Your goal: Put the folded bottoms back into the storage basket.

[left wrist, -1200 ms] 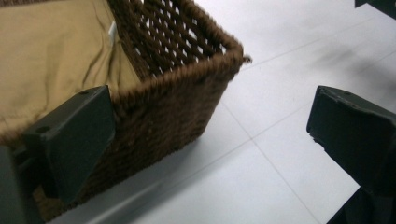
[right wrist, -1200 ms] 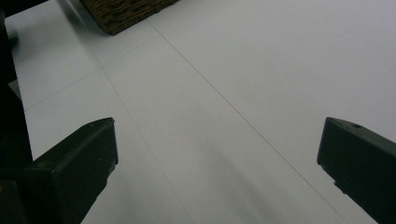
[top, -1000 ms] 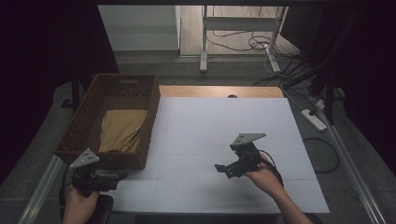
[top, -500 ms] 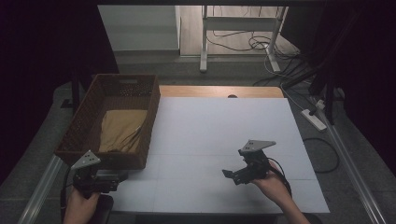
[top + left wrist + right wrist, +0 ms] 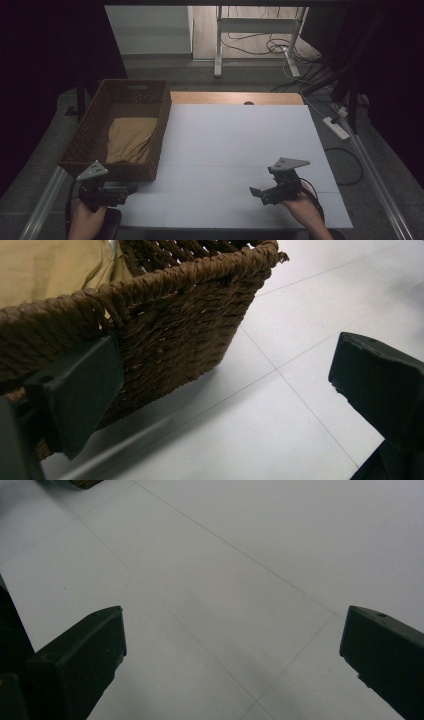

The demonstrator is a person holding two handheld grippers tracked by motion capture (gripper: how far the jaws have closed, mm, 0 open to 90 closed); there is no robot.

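A brown wicker basket (image 5: 161,127) stands at the left of the white table (image 5: 240,145). A folded tan cloth (image 5: 129,137) lies inside it. My left gripper (image 5: 116,192) is held low at the basket's near right corner, open and with nothing in it. In the left gripper view the basket's woven wall (image 5: 175,325) is close in front of the spread jaws, and the tan cloth (image 5: 50,265) shows above the rim. My right gripper (image 5: 260,194) is over the table's near right part, open and holding nothing. In the right gripper view the bare white surface (image 5: 225,580) lies between its jaws.
A wooden strip (image 5: 235,97) runs along the table's far edge. Beyond it are a metal stand's legs (image 5: 220,45) and cables on the floor (image 5: 280,47). A power strip (image 5: 337,127) lies on the floor to the right. Metal rails edge both sides.
My right gripper has drawn back toward the table's near edge and a little to the right. The left gripper has shifted only slightly. Both stay open.
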